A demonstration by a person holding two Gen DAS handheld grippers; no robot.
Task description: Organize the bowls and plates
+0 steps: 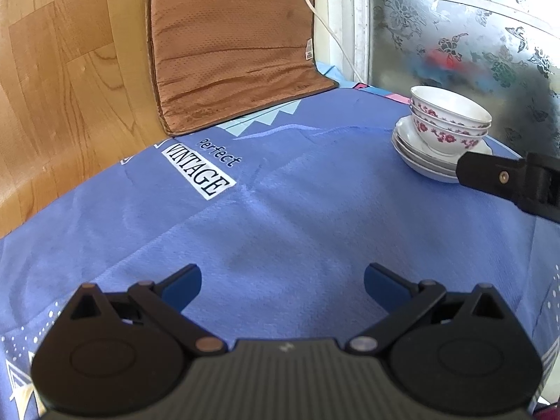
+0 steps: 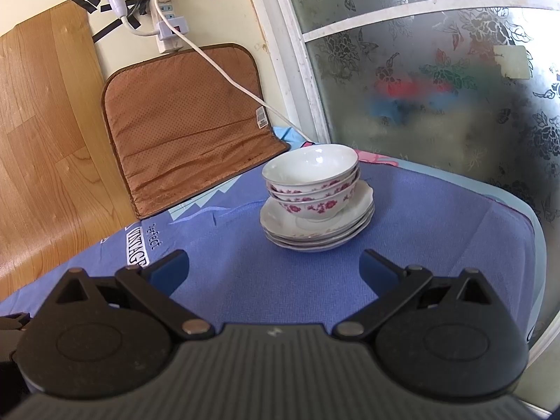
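Bowls (image 2: 311,178) sit nested atop stacked plates (image 2: 316,225) at the bench's (image 2: 437,231) far corner. Left tongs (image 1: 282,285) and right tongs (image 2: 274,270) both gape wide, empty. Risk: bumping the tall stack could topple it.

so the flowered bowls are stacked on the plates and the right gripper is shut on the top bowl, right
Not quite. The bowls do sit stacked on the plates, but the right gripper is open and short of them, holding nothing, as the right wrist view shows.
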